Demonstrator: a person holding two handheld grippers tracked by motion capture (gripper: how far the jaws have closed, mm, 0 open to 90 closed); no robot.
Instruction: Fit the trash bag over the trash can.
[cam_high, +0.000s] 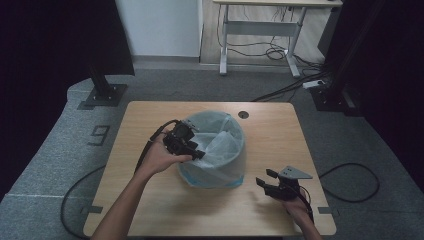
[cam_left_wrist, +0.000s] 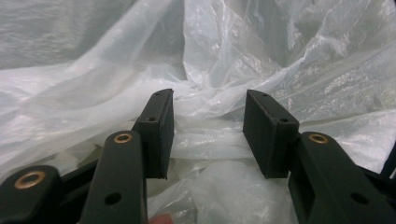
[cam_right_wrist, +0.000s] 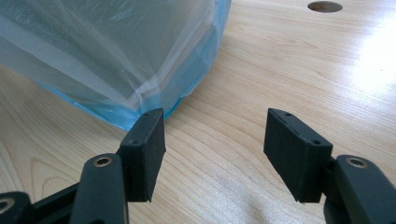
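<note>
A blue bin (cam_high: 212, 172) lined with a clear plastic bag (cam_high: 220, 142) stands at the middle of the wooden table (cam_high: 270, 130). My left gripper (cam_high: 199, 154) reaches over the bin's left rim and points into it. In the left gripper view its jaws (cam_left_wrist: 208, 135) stand apart, with crumpled bag film (cam_left_wrist: 210, 149) lying loose between and behind them; the pads do not press on it. My right gripper (cam_high: 265, 177) rests low over the table to the right of the bin, open and with nothing in it. Its jaws (cam_right_wrist: 215, 149) point at the bin's base (cam_right_wrist: 116, 51).
A round cable hole (cam_high: 243, 114) sits near the table's far edge, also seen as the hole (cam_right_wrist: 324, 6) past the bin. Beyond the table are a desk frame (cam_high: 260, 25), floor cables (cam_high: 350, 180) and a black stand base (cam_high: 102, 92).
</note>
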